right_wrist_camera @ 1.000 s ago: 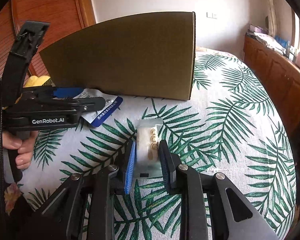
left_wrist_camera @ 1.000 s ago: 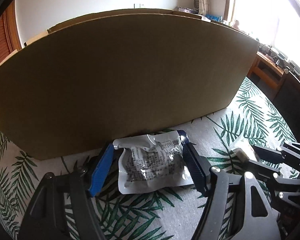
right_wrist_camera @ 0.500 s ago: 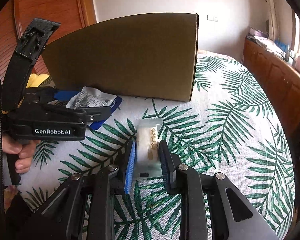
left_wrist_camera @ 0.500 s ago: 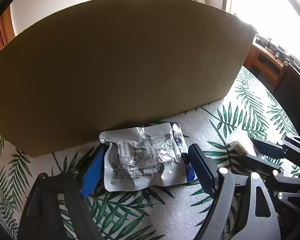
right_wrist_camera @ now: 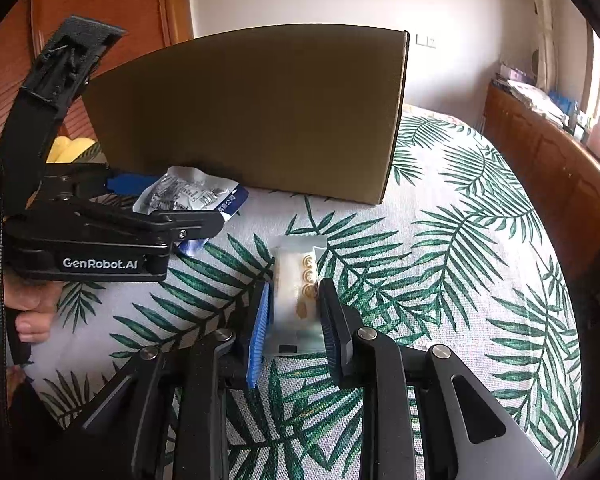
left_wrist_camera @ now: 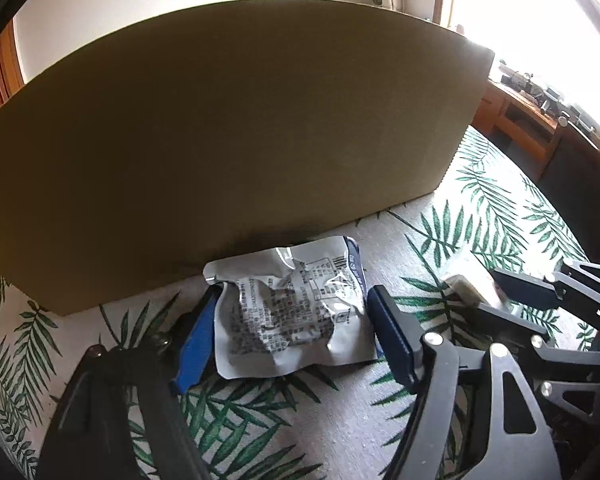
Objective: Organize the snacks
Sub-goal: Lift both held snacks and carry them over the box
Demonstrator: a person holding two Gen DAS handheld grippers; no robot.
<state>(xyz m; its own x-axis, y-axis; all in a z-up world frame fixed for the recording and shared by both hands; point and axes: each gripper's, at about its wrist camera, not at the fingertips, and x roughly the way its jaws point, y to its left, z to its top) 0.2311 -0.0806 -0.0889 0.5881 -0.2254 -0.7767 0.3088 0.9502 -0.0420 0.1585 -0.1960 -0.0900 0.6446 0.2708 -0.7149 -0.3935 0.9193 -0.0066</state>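
Silver pouch [left_wrist_camera: 290, 312] squeezed at your left gripper [left_wrist_camera: 290, 322], box [left_wrist_camera: 228, 148] at twelve o'clock.
Your jaws just closed in; your right gripper [right_wrist_camera: 294, 320] clamps the wafer pack [right_wrist_camera: 298, 280].

1. "GenRobot.AI" in white letters on the black side of the left tool [right_wrist_camera: 168, 216]; legible in the right wrist view only.
2. Silver snack packet [left_wrist_camera: 288, 312]: dense block of small dark print on its crumpled face, with what looks like a barcode near the upper right edge; characters too small and creased to read.
3. Same packet in the right wrist view: blue strip along one edge carries small white characters; not legible.
4. Clear wrapper [right_wrist_camera: 298, 296] with pale biscuits: round embossed marks on the biscuits; a small black patch low on the wrapper; no words to be read.
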